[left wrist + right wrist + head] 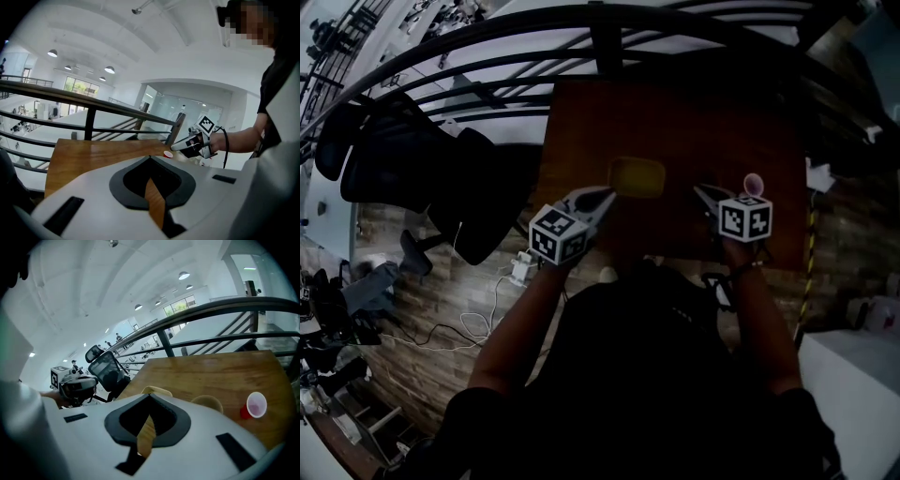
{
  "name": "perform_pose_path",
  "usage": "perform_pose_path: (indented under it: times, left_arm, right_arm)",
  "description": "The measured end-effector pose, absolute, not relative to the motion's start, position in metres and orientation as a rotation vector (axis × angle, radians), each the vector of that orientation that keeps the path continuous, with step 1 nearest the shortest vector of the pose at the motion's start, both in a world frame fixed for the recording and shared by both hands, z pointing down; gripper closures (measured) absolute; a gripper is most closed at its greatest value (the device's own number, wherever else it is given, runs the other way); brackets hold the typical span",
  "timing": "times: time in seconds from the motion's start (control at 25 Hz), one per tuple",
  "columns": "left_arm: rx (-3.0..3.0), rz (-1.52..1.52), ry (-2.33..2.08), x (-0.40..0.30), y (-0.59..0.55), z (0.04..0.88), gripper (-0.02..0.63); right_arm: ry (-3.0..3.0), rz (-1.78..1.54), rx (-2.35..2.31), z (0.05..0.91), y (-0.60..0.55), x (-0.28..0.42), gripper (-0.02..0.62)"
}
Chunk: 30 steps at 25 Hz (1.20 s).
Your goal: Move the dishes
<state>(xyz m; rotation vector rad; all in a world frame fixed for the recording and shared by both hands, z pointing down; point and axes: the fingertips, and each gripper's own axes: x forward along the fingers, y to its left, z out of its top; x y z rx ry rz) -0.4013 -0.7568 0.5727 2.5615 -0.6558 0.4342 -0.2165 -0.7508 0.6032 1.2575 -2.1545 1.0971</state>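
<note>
A yellow dish lies on the brown wooden table, near its front edge. In the right gripper view it shows as a yellow dish with a second rounded dish beside it, both partly hidden behind the jaws. My left gripper hovers just left of the dish, shut and holding nothing. My right gripper hangs to the dish's right, also shut and holding nothing. A red cup stands close to the right gripper, seen again as the cup and the cup.
A dark metal railing runs behind the table's far edge. Black office chairs stand to the left on the wood floor, with white cables lying below them. A yellow-black striped post rises at the right.
</note>
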Motion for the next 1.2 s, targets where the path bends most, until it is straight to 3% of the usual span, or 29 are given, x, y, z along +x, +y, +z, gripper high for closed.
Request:
perform_pose_path:
  times: [0.6,1.2]
  left_arm:
    - [2.640,0.401,-0.481,-0.432,-0.656,0.552,0.615]
    - [2.634,0.357,-0.549,-0.357,-0.565,0.523,0.615]
  right_arm:
    - [-2.165,1.050,1.427,0.565,-0.632,-0.257,0.584]
    - [-2.239,1.016,1.341,0.546,-0.528,-0.201,0.584]
